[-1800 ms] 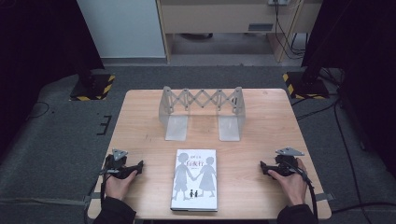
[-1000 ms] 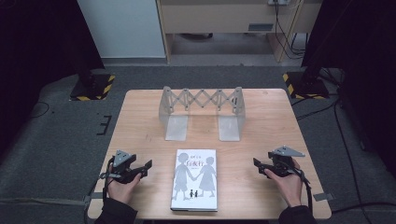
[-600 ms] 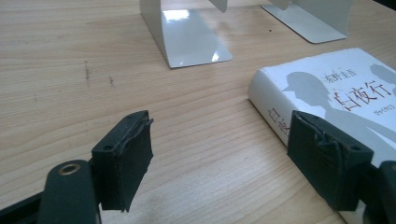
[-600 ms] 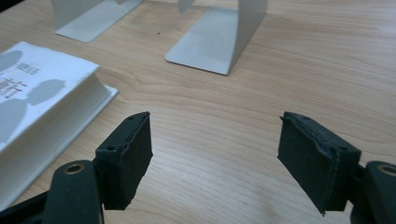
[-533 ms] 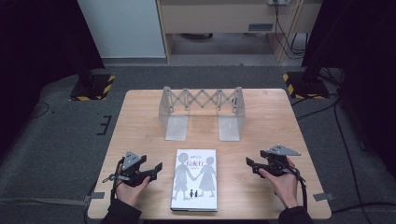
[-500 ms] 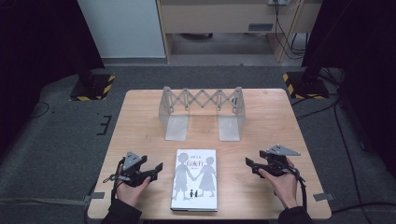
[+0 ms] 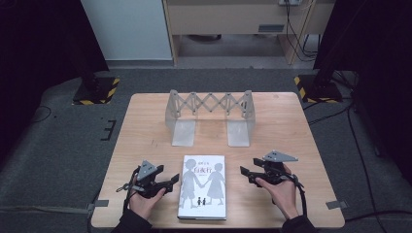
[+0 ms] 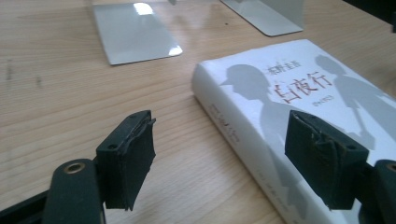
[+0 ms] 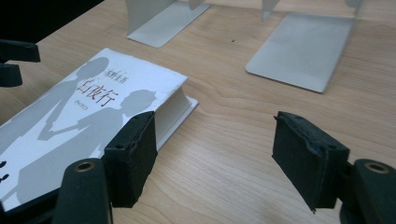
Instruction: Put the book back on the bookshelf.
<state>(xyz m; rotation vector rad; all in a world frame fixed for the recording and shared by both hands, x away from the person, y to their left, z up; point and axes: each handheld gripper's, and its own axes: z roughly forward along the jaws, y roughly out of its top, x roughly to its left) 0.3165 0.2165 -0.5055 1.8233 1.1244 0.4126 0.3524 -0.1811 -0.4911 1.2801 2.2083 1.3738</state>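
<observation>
The left tongs [image 7: 167, 184] stand open with nothing between the pads, just beside the book's [image 7: 204, 191] spine side, near the counter's [image 7: 145, 126] front edge. In the left gripper view one pad overlaps the cover while the other hangs over bare wood. The right tongs [image 7: 245, 172] are open too, gripping nothing; their jaws have just been closing a little, close to the book's page edge. The white book lies flat, cover up, at the middle of the front edge. Behind it, toward the far edge, stands an expanding metal bookend rack [image 7: 210, 116].
</observation>
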